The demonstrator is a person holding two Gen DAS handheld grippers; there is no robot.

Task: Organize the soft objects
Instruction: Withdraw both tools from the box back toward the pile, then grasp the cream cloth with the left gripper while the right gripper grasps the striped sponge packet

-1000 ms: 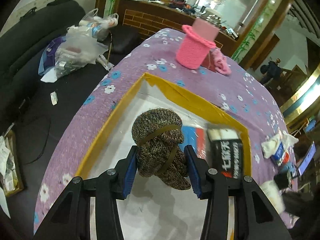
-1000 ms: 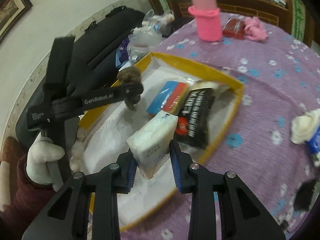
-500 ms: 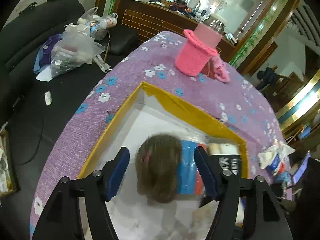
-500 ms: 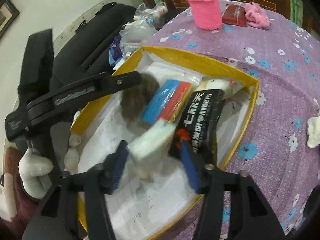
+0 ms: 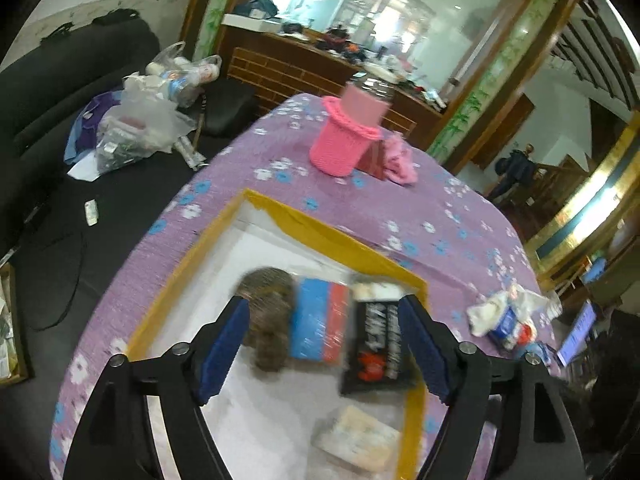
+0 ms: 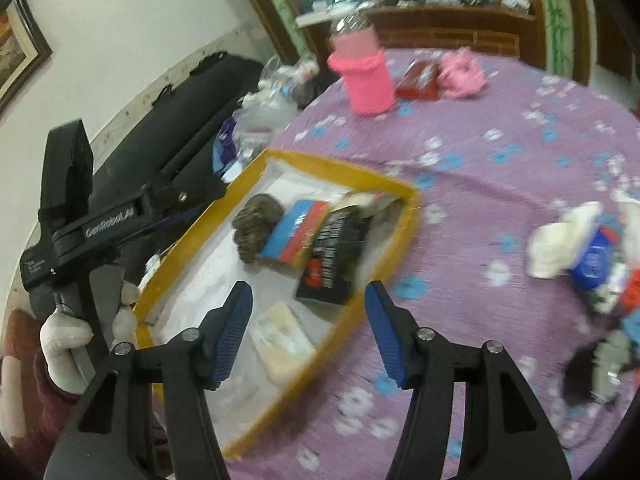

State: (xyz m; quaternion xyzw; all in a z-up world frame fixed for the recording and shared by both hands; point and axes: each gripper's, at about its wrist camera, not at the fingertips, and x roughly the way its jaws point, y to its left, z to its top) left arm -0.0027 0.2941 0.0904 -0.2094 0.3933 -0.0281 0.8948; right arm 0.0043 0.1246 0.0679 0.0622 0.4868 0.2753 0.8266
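Observation:
A yellow-rimmed tray [image 5: 320, 228] [image 6: 344, 164] lies on the purple flowered tablecloth. In it lie a brown knitted bundle [image 5: 268, 312] [image 6: 254, 224], a blue-and-red pack [image 5: 320, 324] [image 6: 296, 232], a black packet [image 5: 378, 352] [image 6: 334, 256] and a white tissue pack [image 5: 356, 444] [image 6: 282, 340]. My left gripper [image 5: 324, 344] is open and empty above the tray. My right gripper [image 6: 308, 332] is open and empty above the tray's near corner. A heap of loose soft items [image 5: 508, 316] [image 6: 580, 248] lies on the cloth to the right.
A pink knitted bottle sleeve [image 5: 348, 136] [image 6: 366, 76], a red packet [image 6: 418, 80] and a pink cloth [image 5: 400, 156] [image 6: 462, 74] stand at the far side of the table. A dark sofa with plastic bags [image 5: 136, 128] is at the left. A dark object [image 6: 596, 372] lies at the right edge.
My left gripper opened and dropped the brown bundle into the tray. My right gripper opened and dropped the white tissue pack into the tray. Both have pulled back.

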